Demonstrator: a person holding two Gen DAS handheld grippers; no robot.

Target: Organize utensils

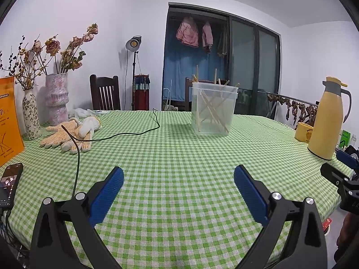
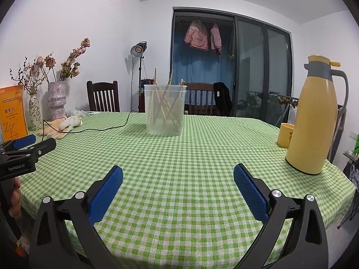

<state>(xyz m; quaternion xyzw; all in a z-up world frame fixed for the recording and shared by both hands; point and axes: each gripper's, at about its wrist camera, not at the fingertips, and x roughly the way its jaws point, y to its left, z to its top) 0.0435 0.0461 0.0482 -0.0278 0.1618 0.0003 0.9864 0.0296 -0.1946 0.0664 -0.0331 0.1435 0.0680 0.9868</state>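
Observation:
A clear plastic container (image 1: 213, 109) stands upright on the green checked tablecloth toward the far side; it also shows in the right wrist view (image 2: 165, 111). Several wooden chopsticks (image 1: 212, 108) lean crossed inside it, also visible in the right wrist view (image 2: 167, 107). My left gripper (image 1: 178, 179) is open and empty, low over the near table. My right gripper (image 2: 178, 178) is open and empty, also near the front edge. Each gripper shows at the edge of the other's view: the right one (image 1: 345, 163) and the left one (image 2: 33, 143).
Work gloves (image 1: 71, 134) and a thin dark cable (image 1: 125, 133) lie at the left. Two vases (image 1: 56, 98) with dried flowers, an orange book (image 1: 9, 121) and a phone (image 1: 9, 182) stand further left. A yellow thermos jug (image 1: 326, 121) and yellow mug (image 1: 303, 132) stand at the right.

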